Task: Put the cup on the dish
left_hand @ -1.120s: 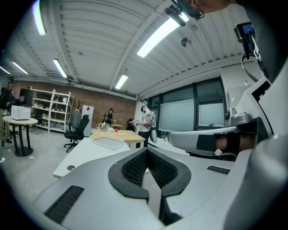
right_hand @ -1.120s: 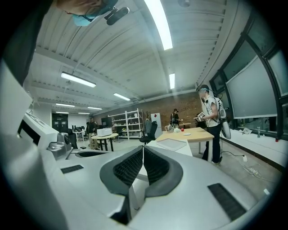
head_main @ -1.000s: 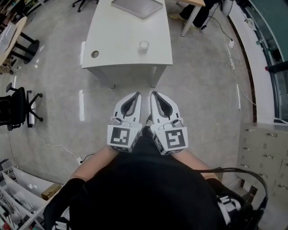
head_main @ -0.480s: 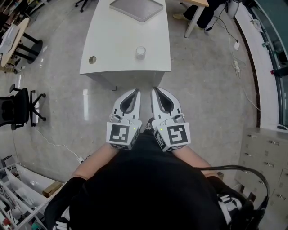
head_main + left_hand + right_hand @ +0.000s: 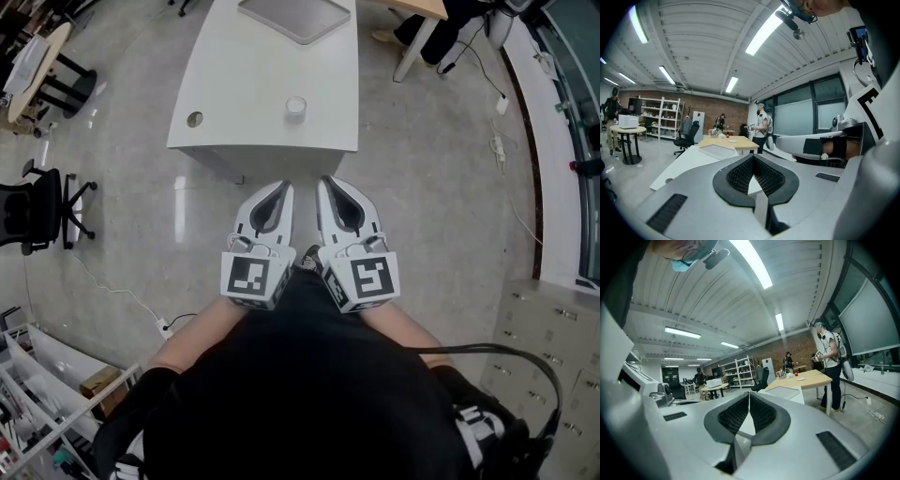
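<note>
A small clear cup (image 5: 296,107) stands near the front edge of a white table (image 5: 234,84). A flat grey dish (image 5: 295,17) lies at the table's far end and also shows in both gripper views (image 5: 716,151) (image 5: 782,393). My left gripper (image 5: 284,187) and right gripper (image 5: 325,181) are held side by side close to the body, over the floor short of the table. Both are shut with nothing between the jaws, as the left gripper (image 5: 753,155) and right gripper (image 5: 749,393) show in their own views. The jaws hide the cup in both gripper views.
The table has a round cable hole (image 5: 194,119) near its front left corner. A black office chair (image 5: 37,208) and a round table (image 5: 28,66) stand at the left, filing cabinets (image 5: 553,319) at the right. Cables lie on the floor. A person (image 5: 761,124) stands by a wooden table (image 5: 729,140) beyond.
The head view has drifted slightly, so the table sits a little differently in the frame. Both grippers stay shut, side by side in front of the body.
</note>
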